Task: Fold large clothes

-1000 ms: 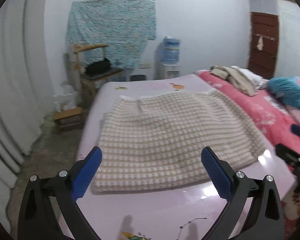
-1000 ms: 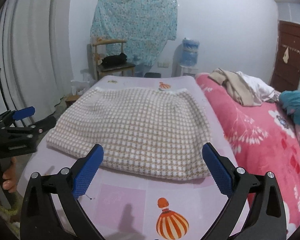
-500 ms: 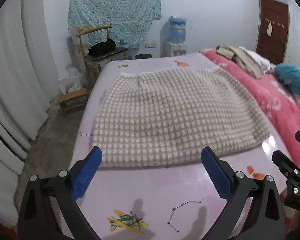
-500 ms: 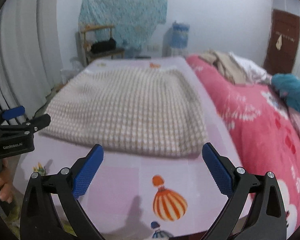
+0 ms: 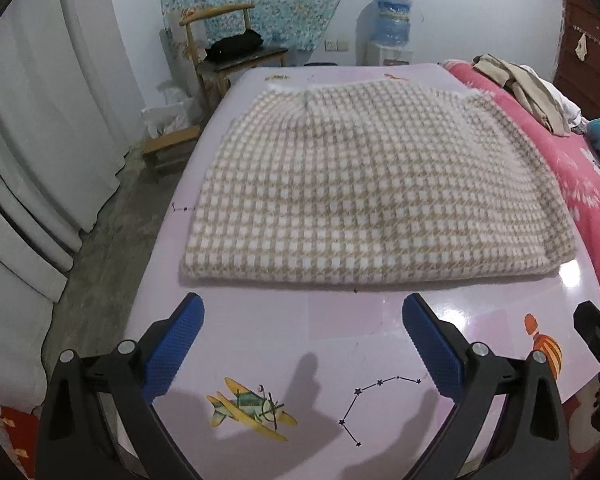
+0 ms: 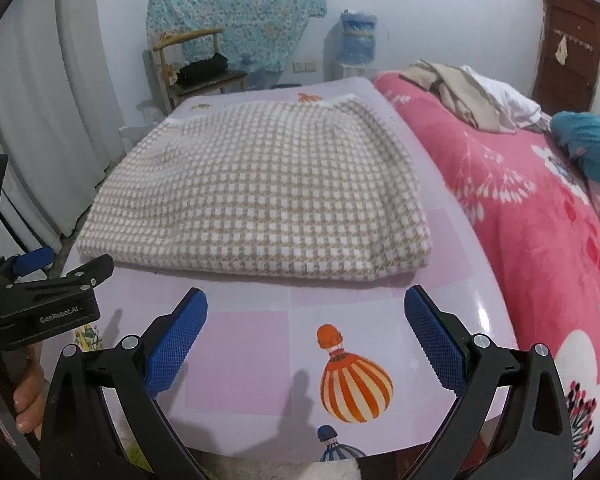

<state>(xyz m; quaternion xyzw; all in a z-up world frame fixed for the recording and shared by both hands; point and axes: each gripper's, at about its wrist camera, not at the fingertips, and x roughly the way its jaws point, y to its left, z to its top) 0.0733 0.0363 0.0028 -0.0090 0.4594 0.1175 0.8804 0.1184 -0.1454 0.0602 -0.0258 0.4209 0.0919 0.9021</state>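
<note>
Left wrist view: both grippers' fingers (image 5: 184, 340) apart, empty, near folded checked garment (image 5: 376, 192) on table (image 5: 340, 344).

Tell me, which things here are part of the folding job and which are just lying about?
Part of the job: checked garment, left gripper, right gripper, both open and empty.

Lying about: beige clothes pile, teal bundle, wooden chair, water dispenser, pink blanket.

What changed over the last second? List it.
Both grippers, left gripper and right gripper, drew back toward the near edge of the table, uncovering the plane and balloon prints. Nothing was gripped or released. The checked garment stayed folded and flat; both sets of jaws stayed open and empty.
</note>
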